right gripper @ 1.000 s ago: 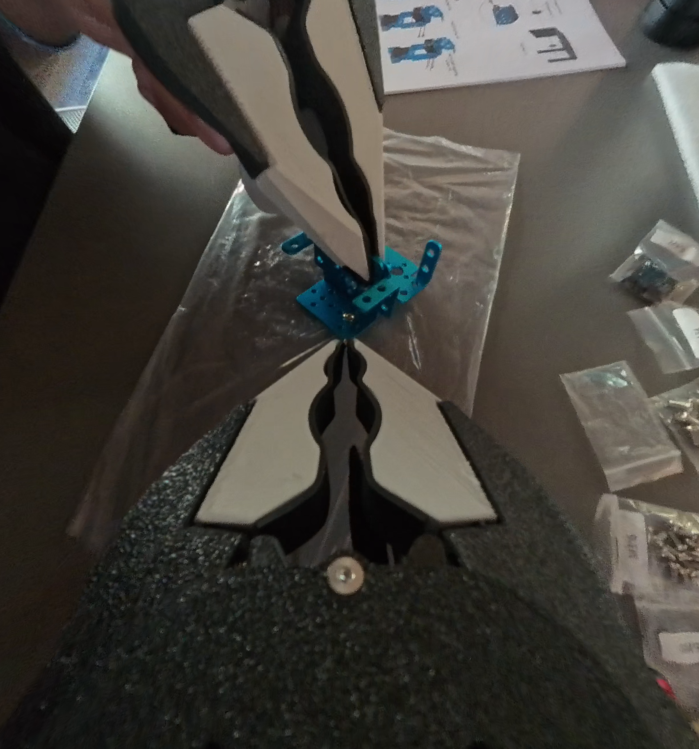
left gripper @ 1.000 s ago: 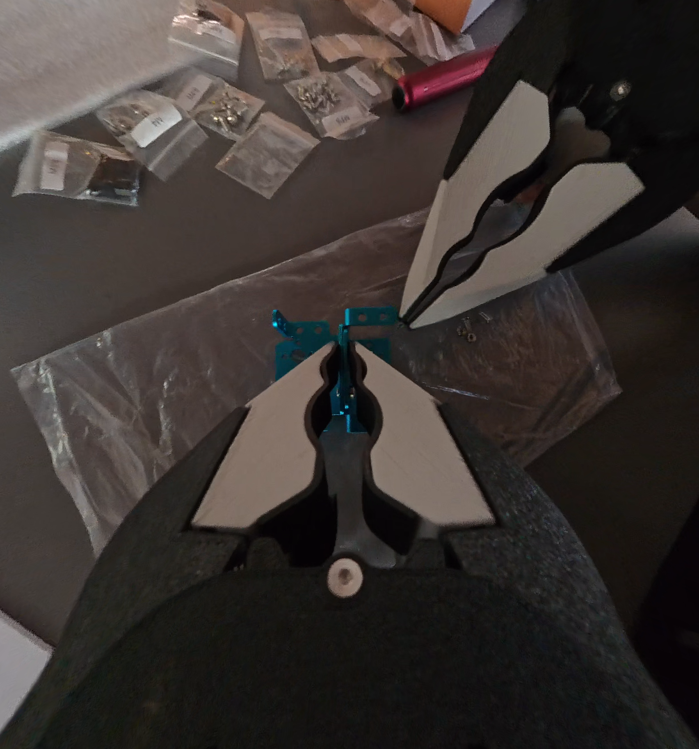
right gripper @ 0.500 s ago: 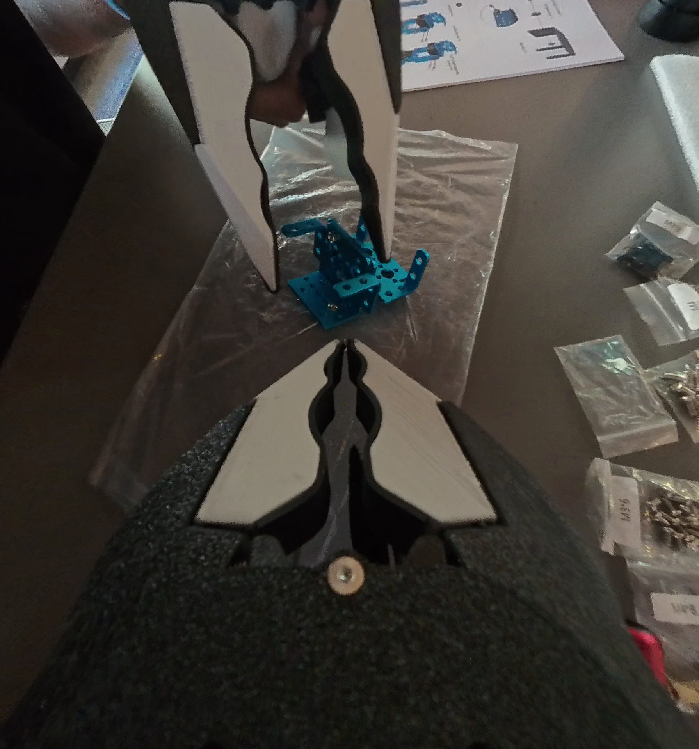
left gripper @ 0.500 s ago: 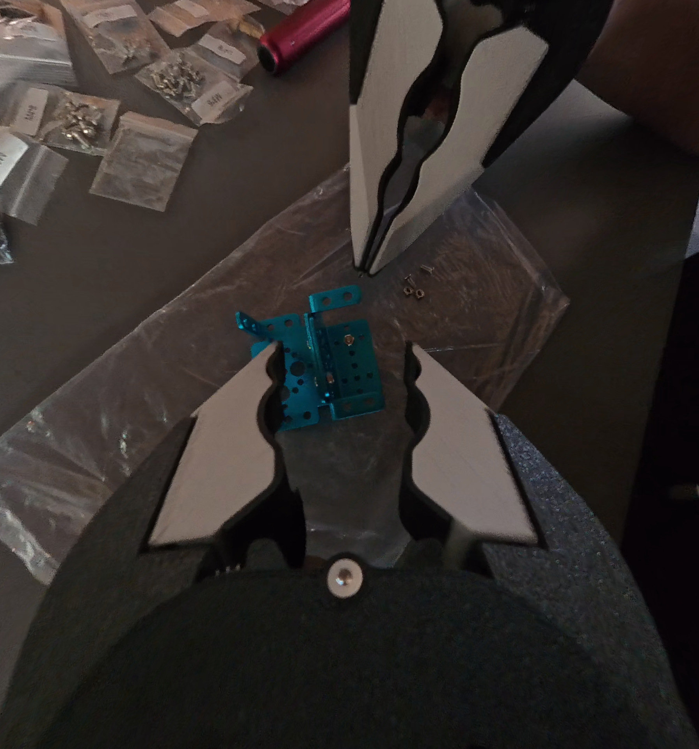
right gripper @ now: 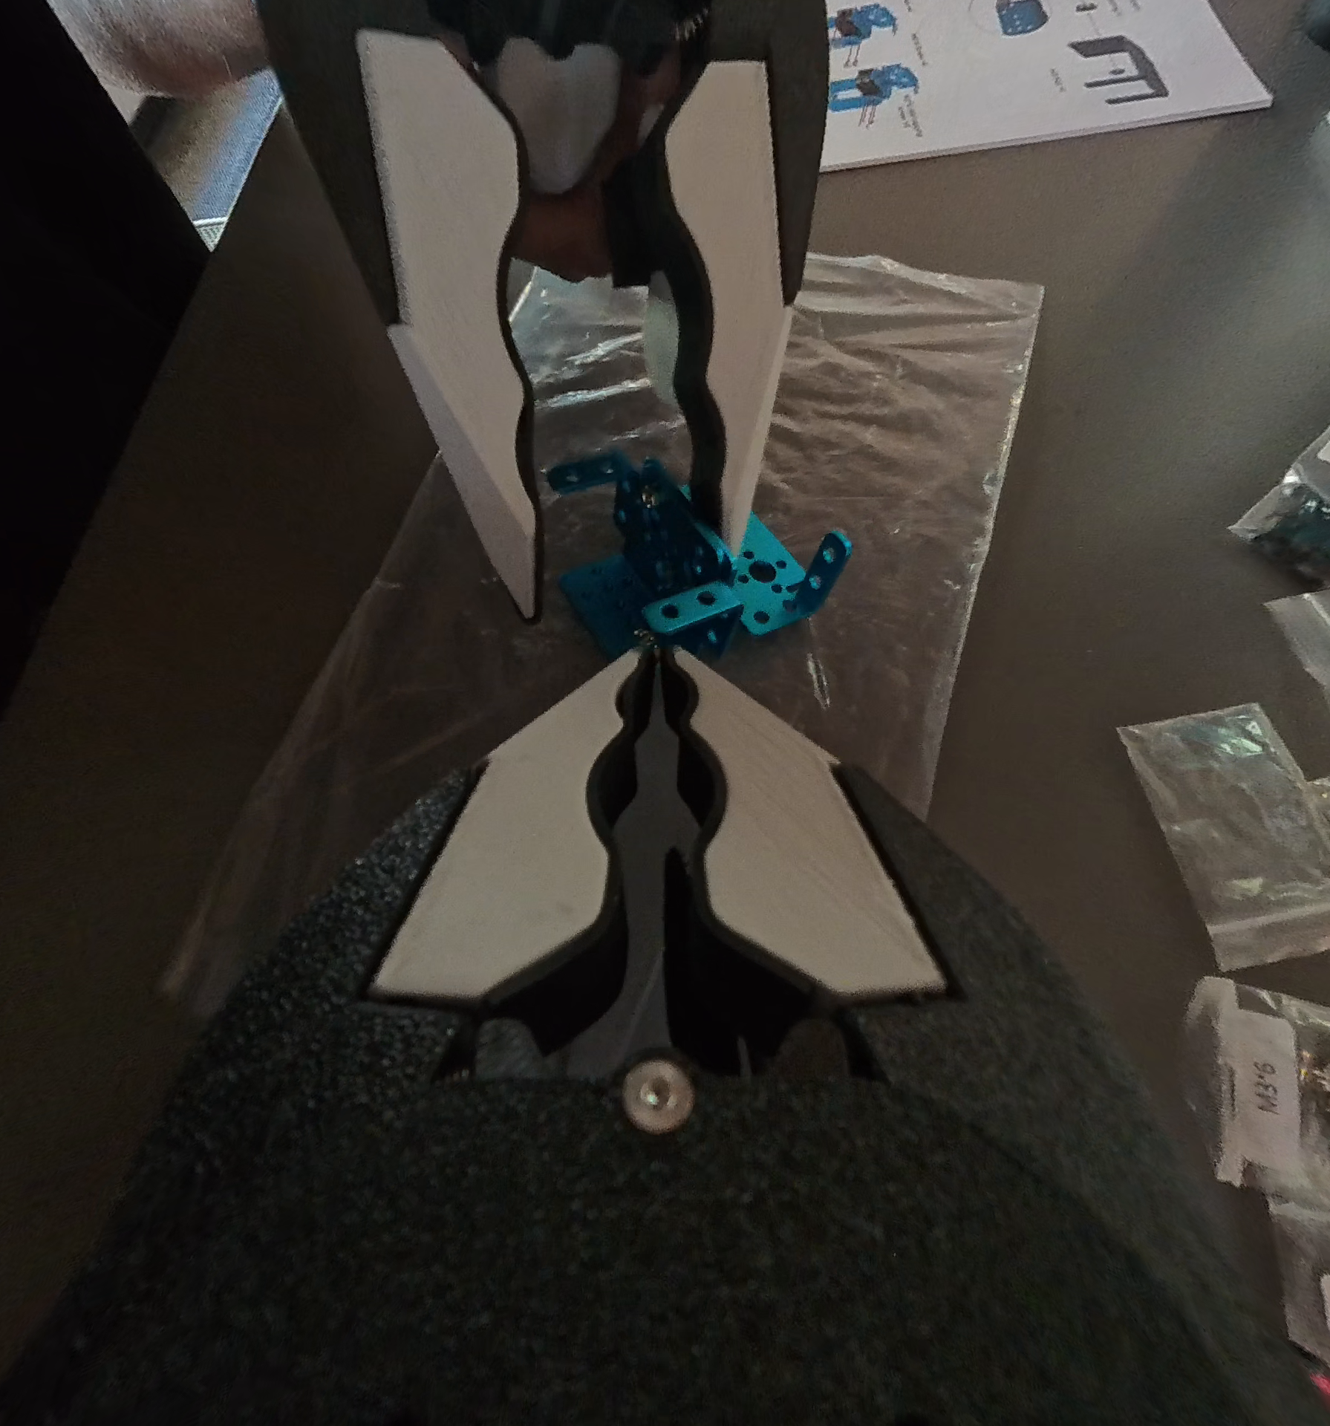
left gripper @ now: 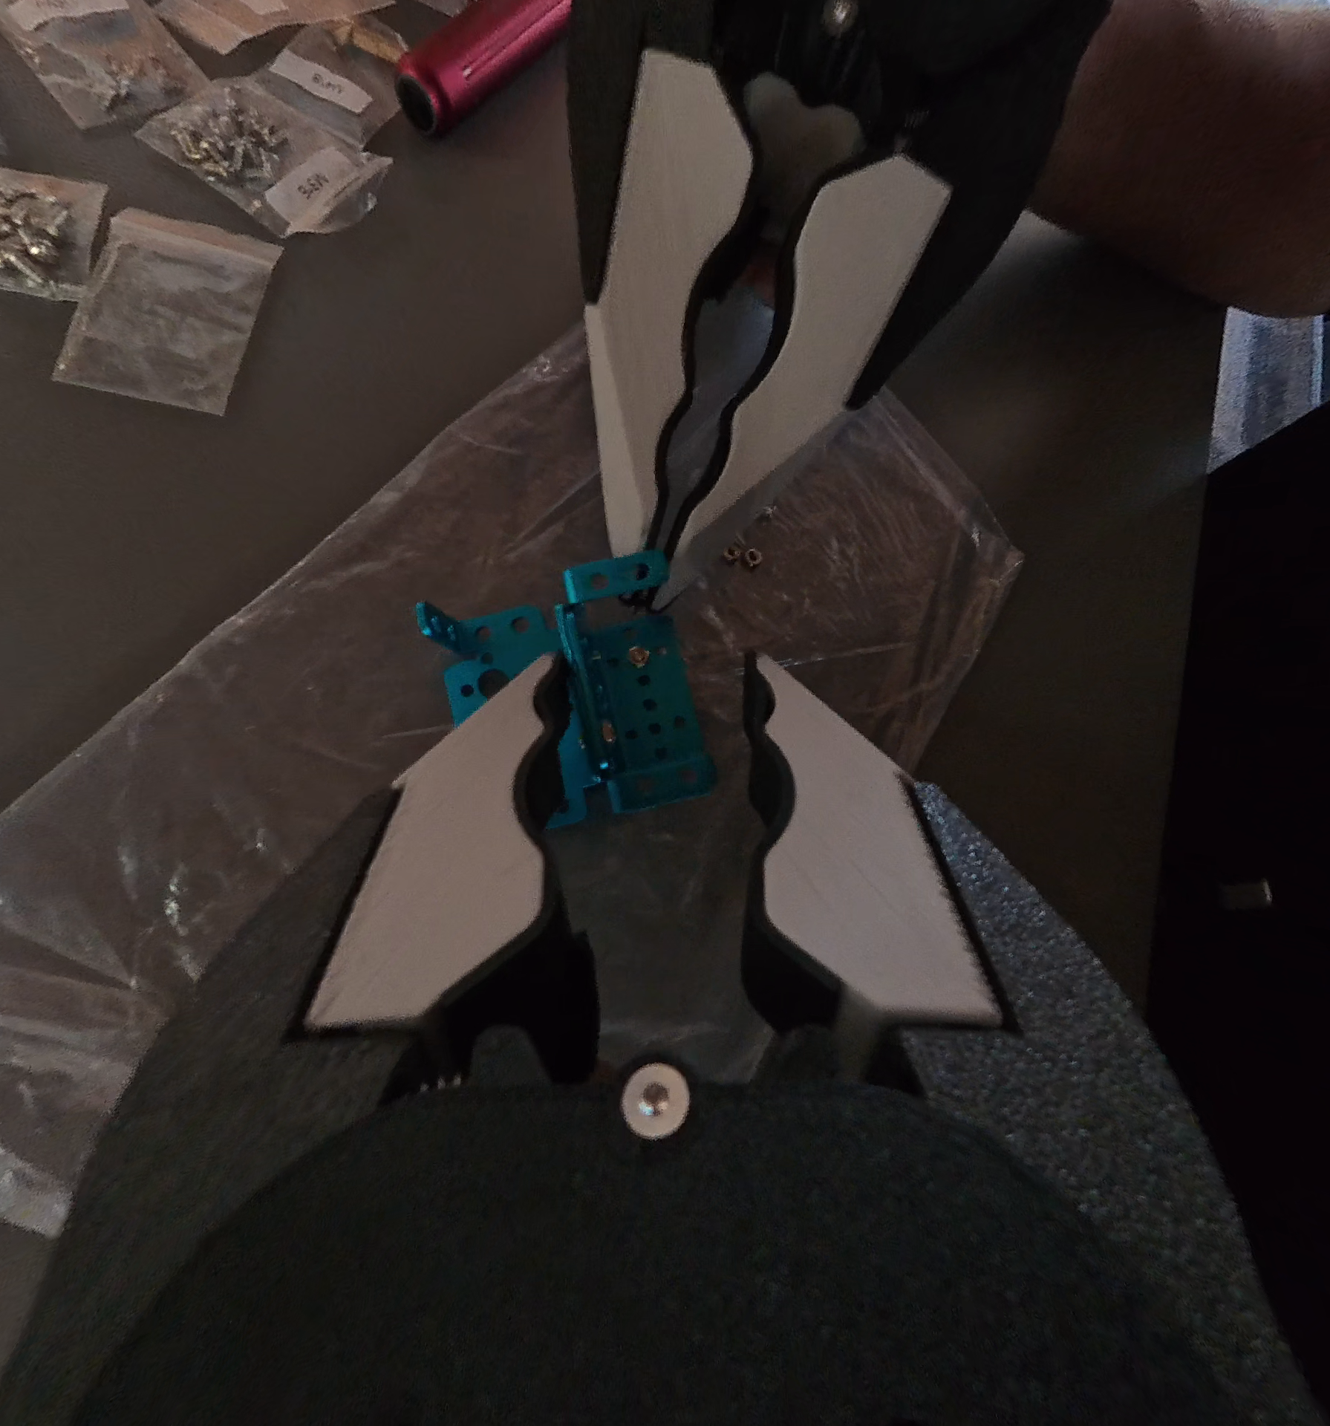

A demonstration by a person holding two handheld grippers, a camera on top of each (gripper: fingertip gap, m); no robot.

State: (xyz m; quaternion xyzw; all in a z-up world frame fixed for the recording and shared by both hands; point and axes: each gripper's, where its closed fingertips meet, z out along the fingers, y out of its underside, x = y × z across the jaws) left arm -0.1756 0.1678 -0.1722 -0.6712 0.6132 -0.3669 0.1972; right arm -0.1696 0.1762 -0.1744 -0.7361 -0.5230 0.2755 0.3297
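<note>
— Where's the blue bracket assembly right now?

— Flat on the clear plastic bag, on the dark table. The left gripper hangs over it, fingers spread wide, straddling the upright plate without touching.

— And the right gripper?

— Fingers pinched together, tips right at the assembly's near edge. Something tiny sits at the tips; I can't tell if it's gripped.

— Anything nearby?

— Loose nuts just beside the bracket; screw bags well apart.
</note>
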